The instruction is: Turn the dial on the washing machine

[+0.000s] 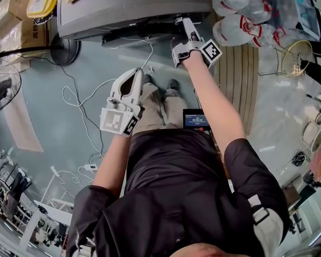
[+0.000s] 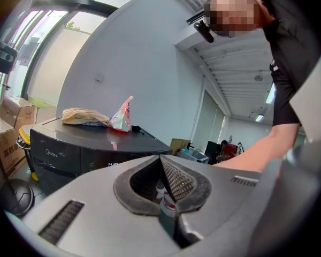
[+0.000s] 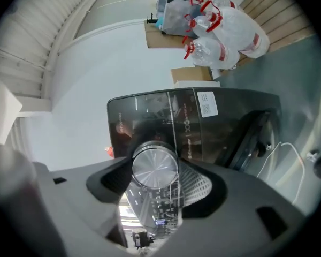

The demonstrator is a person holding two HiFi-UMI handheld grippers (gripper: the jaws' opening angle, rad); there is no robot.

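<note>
1 dial [image 3: 155, 164], clamped in R gripper [image 3: 158, 170], L gripper [image 2: 161, 162] closed

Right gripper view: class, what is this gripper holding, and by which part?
The silver dial on the washing machine, gripped across its round rim between the right gripper pads.

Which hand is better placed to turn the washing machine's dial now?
Right. The right gripper has the dial between its jaws; the left gripper hangs shut, back from the washing machine.

Teal floor [image 1: 104, 58] under white cables [image 1: 83, 119], washing machine [image 1: 134, 4]
</note>
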